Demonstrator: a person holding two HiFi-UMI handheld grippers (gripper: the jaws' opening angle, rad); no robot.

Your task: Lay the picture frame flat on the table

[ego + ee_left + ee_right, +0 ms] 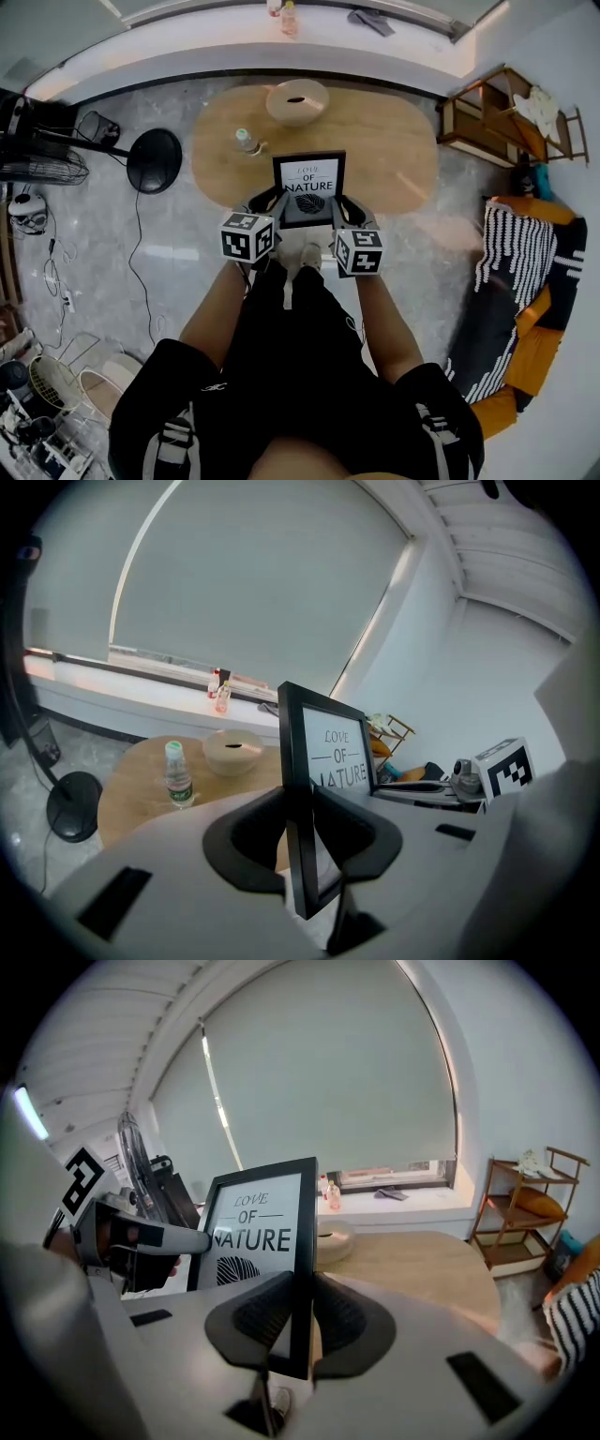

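Note:
A black picture frame [308, 189] with a white print reading "LOVE OF NATURE" is held upright over the near edge of the oval wooden table [394, 150]. My left gripper [269, 208] is shut on the frame's left edge [298, 836], and my right gripper [340, 212] is shut on its right edge [302, 1288]. Both gripper views show the frame [333, 752] [258, 1227] standing between the dark pads. Whether its bottom edge touches the table is hidden.
On the table stand a clear water bottle [247, 141] with a green cap and a round tan bowl-like object [297, 101]. A fan base [154, 160] sits on the floor to the left; a wooden shelf [506, 117] and a striped cushion [516, 272] are to the right.

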